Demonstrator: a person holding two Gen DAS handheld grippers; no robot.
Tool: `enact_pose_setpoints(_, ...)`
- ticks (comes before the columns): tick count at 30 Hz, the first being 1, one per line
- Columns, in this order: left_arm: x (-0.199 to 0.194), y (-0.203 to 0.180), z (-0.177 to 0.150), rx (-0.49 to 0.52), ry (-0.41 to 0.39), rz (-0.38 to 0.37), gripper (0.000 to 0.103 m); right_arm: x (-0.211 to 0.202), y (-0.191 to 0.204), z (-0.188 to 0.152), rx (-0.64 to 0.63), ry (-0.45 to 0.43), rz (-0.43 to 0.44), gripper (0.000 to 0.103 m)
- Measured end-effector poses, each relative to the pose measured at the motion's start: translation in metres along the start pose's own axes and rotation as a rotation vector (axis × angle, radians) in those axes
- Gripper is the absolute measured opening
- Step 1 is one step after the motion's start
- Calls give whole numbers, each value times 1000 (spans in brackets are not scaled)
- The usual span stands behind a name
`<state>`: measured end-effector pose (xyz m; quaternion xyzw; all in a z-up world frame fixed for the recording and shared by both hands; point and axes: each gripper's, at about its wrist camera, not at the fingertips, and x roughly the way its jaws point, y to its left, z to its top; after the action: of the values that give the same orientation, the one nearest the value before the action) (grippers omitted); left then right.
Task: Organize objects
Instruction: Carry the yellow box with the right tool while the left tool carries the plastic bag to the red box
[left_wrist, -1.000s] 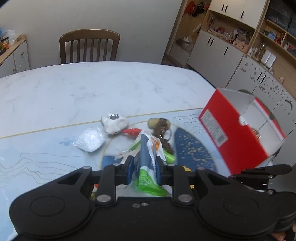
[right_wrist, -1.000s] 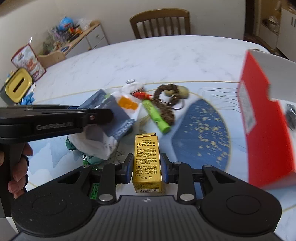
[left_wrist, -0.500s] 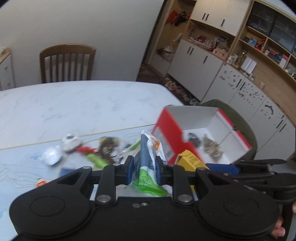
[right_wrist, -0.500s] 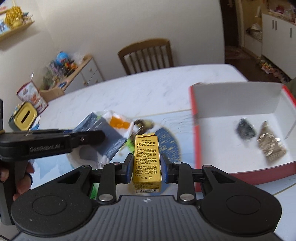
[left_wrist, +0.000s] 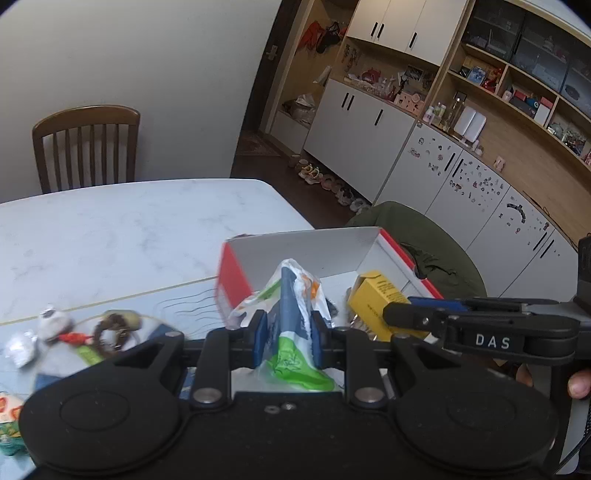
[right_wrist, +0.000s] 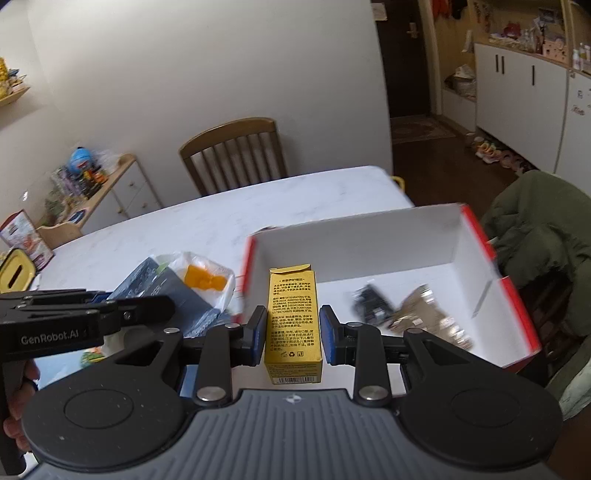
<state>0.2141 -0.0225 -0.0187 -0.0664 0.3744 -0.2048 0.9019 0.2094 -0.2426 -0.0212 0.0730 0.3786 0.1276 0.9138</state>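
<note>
Since a second ago both claws have swung from over the clutter toward the red box (right_wrist: 517, 314), which now sits squarely ahead of them with its white inside showing.

On the left, loose items stay on the surface (left_wrist: 110, 229): a crumpled white wad (left_wrist: 20, 345), a small white pouch (left_wrist: 53, 323) and a brown keyring tangle (left_wrist: 114, 328), all blurred. Next comes the left claw (left_wrist: 286, 334), pinching a plastic snack bag (left_wrist: 291, 314) upright, near the box's red wall. That bag looks light, soft and crinkly; it will likely slump and slide under a loose pinch, so a hold on its bunched middle, as now, seems safest.

Further right, the right claw (right_wrist: 293, 334) carries a yellow carton (right_wrist: 293, 325), gripped low on its side faces, over the box's near edge. Its right pad seems to stand slightly off the card, so the pinch may be easing. I judge the carton light and stiff but crushable, best held across the flat sides.

Two dark, blurred items (right_wrist: 373, 306) already lie inside the box.
</note>
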Motion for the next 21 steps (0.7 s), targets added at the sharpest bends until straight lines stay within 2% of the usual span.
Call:
enact_pose_setpoints(4, 22, -22, 4, 5, 15, 3, 23, 5, -32, 6, 2, -3, -37, 29)
enact_pose_setpoints(8, 50, -42, 8, 22, 35, 40, 23, 17, -61, 11, 7, 16, -66, 29)
enact_pose_setpoints(15, 101, -62, 12, 71, 92, 166, 23, 45, -98, 22, -14, 53, -105, 29)
enact_pose_setpoints(21, 137, -61, 14, 85, 138, 271, 23, 80, -114, 30, -45, 101, -125, 29)
